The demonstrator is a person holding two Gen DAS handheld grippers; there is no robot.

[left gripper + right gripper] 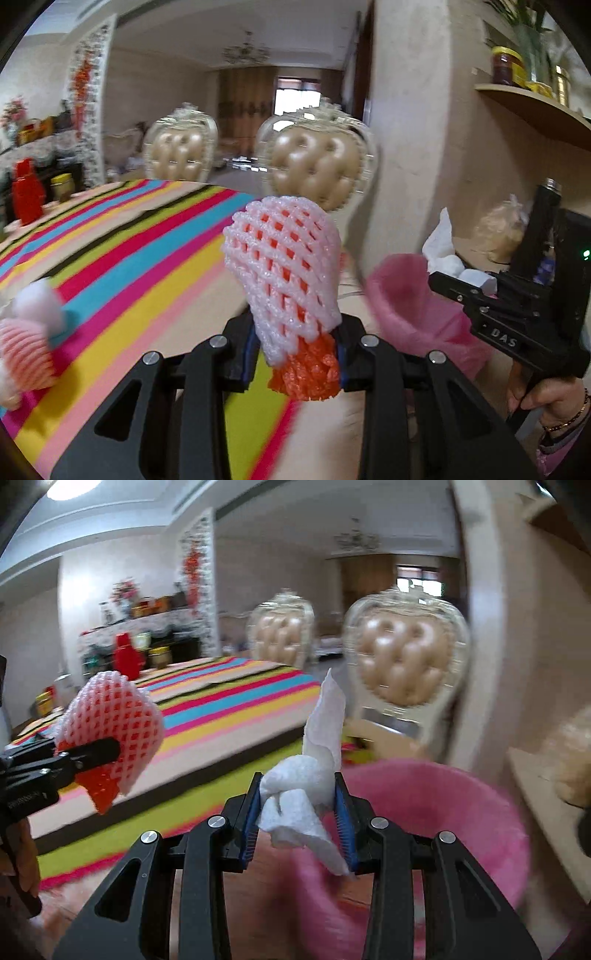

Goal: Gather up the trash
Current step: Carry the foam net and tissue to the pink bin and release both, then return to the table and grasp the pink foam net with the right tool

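Note:
My left gripper [295, 354] is shut on a white-and-orange foam fruit net [286, 269], which stands up between its blue pads. The same net [110, 727] and left gripper [79, 757] show at the left of the right wrist view. My right gripper [299, 812] is shut on a crumpled white tissue [303, 786]; it sits just short of a pink-lined trash bin [436, 812]. In the left wrist view the right gripper [443, 280] with its tissue [443, 247] is at the right, beside the pink bin [410, 306]. More foam nets [26, 343] lie on the table at the left edge.
A table with a bright striped cloth [129, 243] spreads to the left. Two padded beige chairs [317, 166] stand behind it, next to a wall corner [410, 129]. A red bottle [26, 192] and jars are at the far end. A wooden shelf [535, 107] hangs at right.

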